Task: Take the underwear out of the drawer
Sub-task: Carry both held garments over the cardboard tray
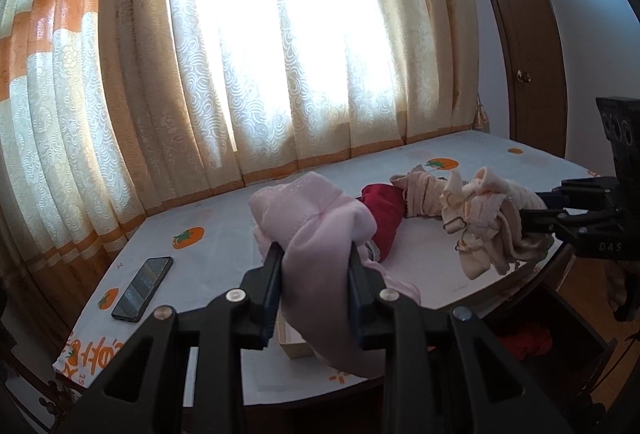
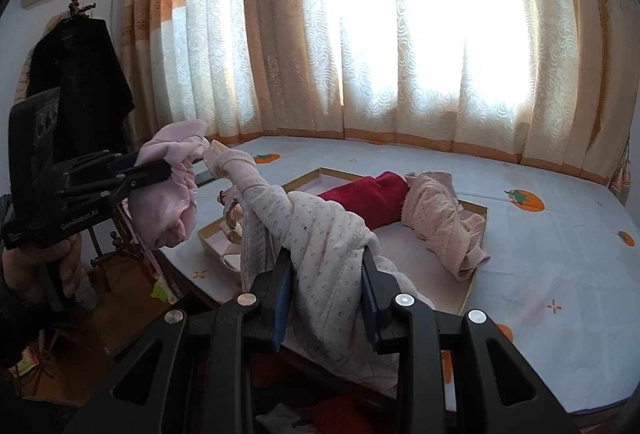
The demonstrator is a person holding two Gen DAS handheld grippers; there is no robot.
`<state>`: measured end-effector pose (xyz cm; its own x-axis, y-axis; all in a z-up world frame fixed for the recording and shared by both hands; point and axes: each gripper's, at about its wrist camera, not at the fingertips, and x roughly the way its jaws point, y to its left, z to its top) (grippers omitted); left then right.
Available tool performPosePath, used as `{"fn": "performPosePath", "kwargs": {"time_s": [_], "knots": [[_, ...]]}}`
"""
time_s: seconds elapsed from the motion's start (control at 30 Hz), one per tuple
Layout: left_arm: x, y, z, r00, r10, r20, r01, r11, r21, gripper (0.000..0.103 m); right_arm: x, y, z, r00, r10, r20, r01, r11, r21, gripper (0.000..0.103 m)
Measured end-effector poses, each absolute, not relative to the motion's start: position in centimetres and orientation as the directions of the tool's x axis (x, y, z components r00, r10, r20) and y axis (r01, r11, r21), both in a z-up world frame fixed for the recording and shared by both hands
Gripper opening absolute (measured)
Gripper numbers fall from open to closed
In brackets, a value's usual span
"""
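Both grippers are holding underwear up over the bed.

The left gripper (image 1: pixel 316 290) is clamping its narrowed jaws on a pink garment (image 1: pixel 316 218), and the right gripper (image 2: pixel 326 294) is pinching a pale dotted garment (image 2: pixel 320 234) with straps dangling. Only the right wrist view is showing the shallow box (image 2: pixel 476 258) on the sheet (image 2: pixel 560 254), holding a red garment (image 2: pixel 364 197) and a beige one (image 2: pixel 444 230), plus a hand (image 2: pixel 36 266) gripping the left tool. Only the left view is showing a phone (image 1: pixel 142 288) and a wooden door (image 1: pixel 524 45). The drawer (image 1: pixel 560 346) is lying dark below the bed edge, its contents hard to make out. Bright curtains (image 1: pixel 248 53) are washing out the window.
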<state>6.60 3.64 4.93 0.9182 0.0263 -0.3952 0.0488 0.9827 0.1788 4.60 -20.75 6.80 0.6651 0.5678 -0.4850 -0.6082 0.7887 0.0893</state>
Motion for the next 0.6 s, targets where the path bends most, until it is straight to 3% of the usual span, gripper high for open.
{"fn": "performPosePath", "kwargs": {"time_s": [0.6], "knots": [[12.4, 4.5, 4.0, 0.872, 0.006, -0.489, 0.081, 0.985, 0.155, 0.027, 10.2, -20.4, 5.1, 0.649, 0.506, -0.569, -0.549, 0.828, 0.11, 0.033]]}}
